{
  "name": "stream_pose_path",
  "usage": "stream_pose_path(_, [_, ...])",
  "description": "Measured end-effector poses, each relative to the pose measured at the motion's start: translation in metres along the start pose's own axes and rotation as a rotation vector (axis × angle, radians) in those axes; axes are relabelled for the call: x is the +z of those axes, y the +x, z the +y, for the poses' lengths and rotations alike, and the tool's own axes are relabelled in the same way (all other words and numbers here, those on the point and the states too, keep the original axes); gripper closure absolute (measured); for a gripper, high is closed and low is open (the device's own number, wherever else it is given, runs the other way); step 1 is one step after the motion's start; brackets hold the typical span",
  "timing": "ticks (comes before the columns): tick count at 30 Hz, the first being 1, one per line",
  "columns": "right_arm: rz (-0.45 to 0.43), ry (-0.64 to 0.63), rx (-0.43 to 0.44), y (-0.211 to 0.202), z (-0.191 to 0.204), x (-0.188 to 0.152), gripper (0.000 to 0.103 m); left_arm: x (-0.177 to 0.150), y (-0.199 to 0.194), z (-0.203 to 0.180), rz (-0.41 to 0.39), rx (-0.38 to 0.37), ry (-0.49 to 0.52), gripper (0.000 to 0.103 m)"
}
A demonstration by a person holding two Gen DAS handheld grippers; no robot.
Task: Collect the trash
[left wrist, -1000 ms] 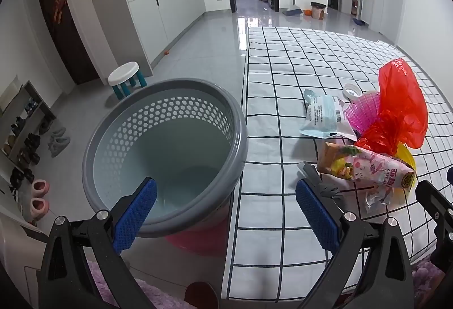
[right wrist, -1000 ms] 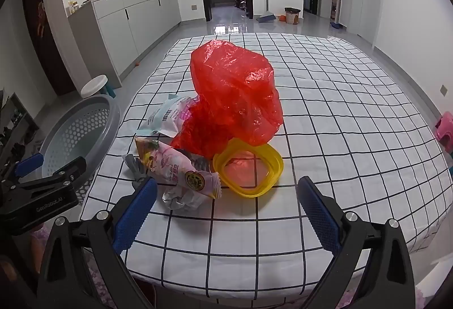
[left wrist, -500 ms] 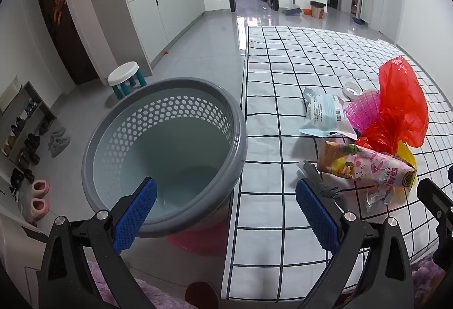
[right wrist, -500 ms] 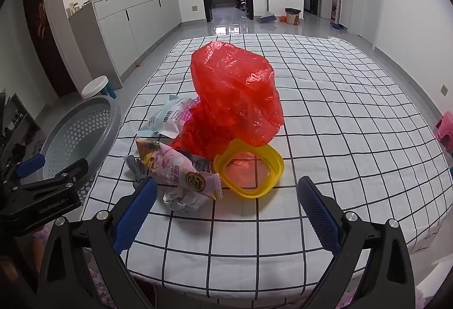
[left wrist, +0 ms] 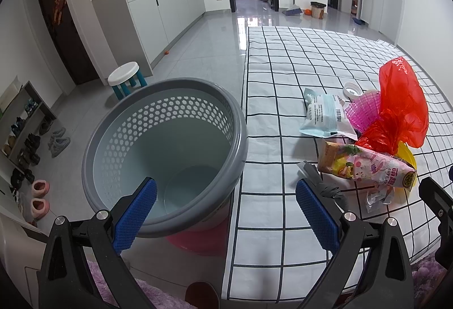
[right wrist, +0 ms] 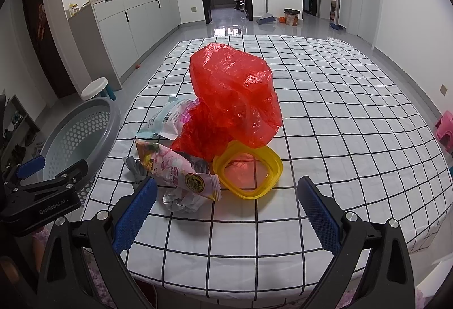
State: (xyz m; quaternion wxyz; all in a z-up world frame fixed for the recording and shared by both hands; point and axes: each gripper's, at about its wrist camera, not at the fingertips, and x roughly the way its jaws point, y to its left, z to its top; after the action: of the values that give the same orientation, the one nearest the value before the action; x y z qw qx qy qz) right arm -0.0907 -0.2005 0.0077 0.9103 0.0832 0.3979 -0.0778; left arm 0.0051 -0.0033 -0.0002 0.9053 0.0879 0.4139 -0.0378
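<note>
A pile of trash lies on the checked tablecloth [right wrist: 325,116]: a red plastic bag [right wrist: 235,91], a yellow square lid [right wrist: 247,170], a pink snack wrapper [right wrist: 175,171], a crumpled clear wrapper [right wrist: 181,200], a grey scrap [right wrist: 136,167] and a pale blue packet [right wrist: 165,122]. My right gripper [right wrist: 225,212] hangs open just in front of the pile, holding nothing. My left gripper [left wrist: 225,212] is open over the near rim of the empty grey basket [left wrist: 167,150], left of the table. From there the red bag [left wrist: 402,108], snack wrapper [left wrist: 368,167], blue packet [left wrist: 325,117] and a pink mesh cup [left wrist: 365,110] show.
The basket sits on something pink at the table's left edge. A white stool with teal legs [left wrist: 126,79] and grey cabinets [left wrist: 158,14] stand further left. Shoe racks [left wrist: 22,133] line the left wall. A white round lid [left wrist: 351,89] lies behind the pile.
The right gripper has crept slightly closer to the pile. The left gripper has hardly moved.
</note>
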Motion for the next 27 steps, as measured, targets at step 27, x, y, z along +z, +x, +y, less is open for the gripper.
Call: stream_pose_path(27, [-0.004,0.003,0.003,-0.0012,0.0005,-0.0005,0.008,-0.0037,-0.0022,0.003,0.0,0.002,0.002,0.006])
